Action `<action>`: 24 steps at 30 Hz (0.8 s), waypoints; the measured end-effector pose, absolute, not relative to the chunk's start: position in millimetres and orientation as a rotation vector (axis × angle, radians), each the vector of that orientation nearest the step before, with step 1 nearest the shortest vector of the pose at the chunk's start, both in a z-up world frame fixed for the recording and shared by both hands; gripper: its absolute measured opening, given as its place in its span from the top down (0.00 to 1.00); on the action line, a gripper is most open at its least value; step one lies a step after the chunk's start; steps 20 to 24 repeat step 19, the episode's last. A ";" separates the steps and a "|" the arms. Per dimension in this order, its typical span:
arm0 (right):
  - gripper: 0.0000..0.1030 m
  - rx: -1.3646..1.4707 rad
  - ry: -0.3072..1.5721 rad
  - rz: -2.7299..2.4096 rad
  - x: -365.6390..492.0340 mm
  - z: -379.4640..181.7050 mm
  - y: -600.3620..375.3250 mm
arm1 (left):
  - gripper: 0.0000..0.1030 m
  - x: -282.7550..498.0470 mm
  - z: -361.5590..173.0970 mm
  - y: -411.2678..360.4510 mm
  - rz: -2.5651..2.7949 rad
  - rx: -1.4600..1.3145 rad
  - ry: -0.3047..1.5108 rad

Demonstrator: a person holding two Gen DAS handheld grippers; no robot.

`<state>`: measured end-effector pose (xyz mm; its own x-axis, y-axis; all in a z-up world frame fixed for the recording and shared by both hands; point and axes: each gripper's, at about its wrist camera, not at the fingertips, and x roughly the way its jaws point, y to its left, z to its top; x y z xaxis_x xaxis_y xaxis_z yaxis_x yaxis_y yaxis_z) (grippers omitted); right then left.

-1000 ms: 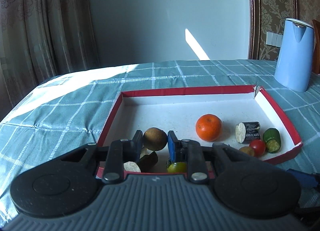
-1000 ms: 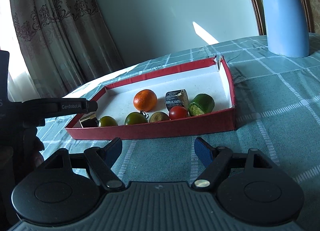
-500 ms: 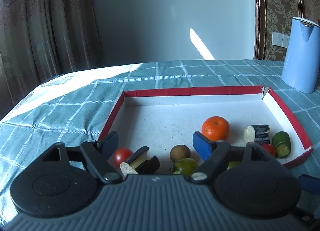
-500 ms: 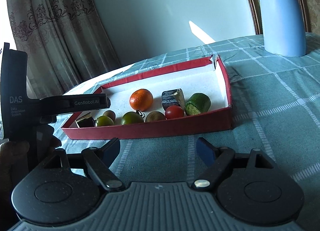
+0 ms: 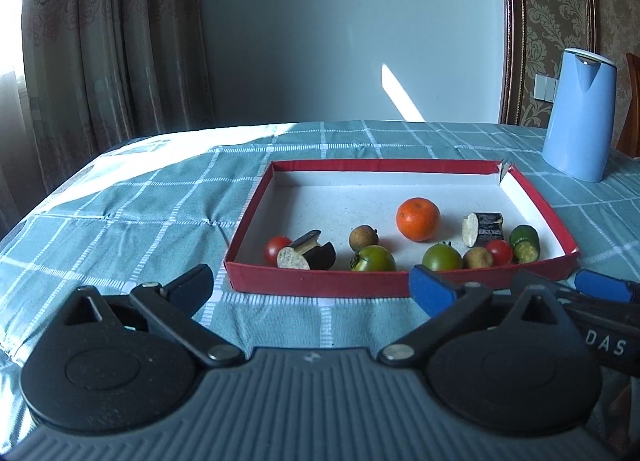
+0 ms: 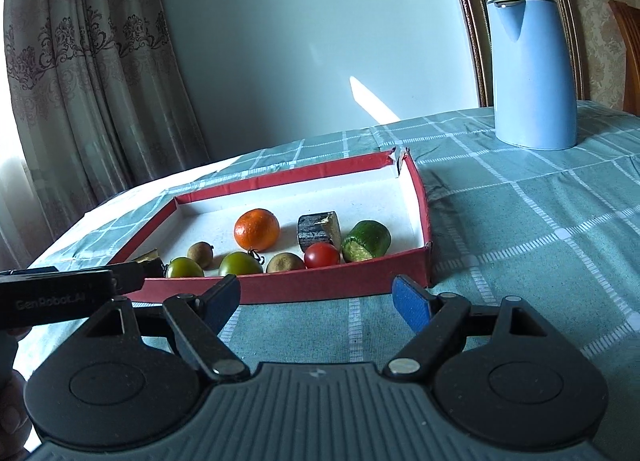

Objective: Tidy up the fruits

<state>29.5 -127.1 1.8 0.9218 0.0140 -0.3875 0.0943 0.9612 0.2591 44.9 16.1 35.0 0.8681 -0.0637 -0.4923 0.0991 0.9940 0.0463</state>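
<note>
Left claw (image 5: 310, 287): jaws opening, now spread wide, nothing between them. It hangs over the checked cloth of the table (image 5: 120, 221), just short of the tray's near wall.

Right claw (image 6: 318, 299): jaws well apart, empty, also over bare cloth just in front of the tray (image 6: 320, 285). My left claw's arm crosses the lower left of the right view.

Tray (image 5: 320, 281), red outside and white inside, sits straight ahead of both claws. All fruit lies inside it, none in reach of the pads.

Near row, left to right in the left view: red tomato (image 5: 277, 248), a cut dark piece (image 5: 308, 254) touching it, green tomato (image 5: 374, 259), second green tomato (image 5: 442, 257), a small brown fruit (image 5: 478, 258), second red tomato (image 5: 500, 252), cucumber stub (image 5: 526, 243) near the right wall.

Behind that row: another brown fruit (image 5: 363, 238), the orange (image 5: 418, 219), a dark cut chunk (image 5: 482, 225).

Far half of the tray bare.

Beyond, far right on the table: blue kettle (image 5: 580, 115). Curtain (image 5: 100, 41) at left.
</note>
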 end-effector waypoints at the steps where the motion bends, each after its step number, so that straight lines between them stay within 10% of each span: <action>1: 0.19 0.276 0.395 -0.047 29.9 2.0 -126.6 | 0.00 42.2 34.9 18.3 -0.084 0.069 0.514; 24: 0.19 0.215 0.378 -0.028 22.6 10.3 -95.7 | 0.00 11.3 31.2 48.5 -0.073 0.056 0.516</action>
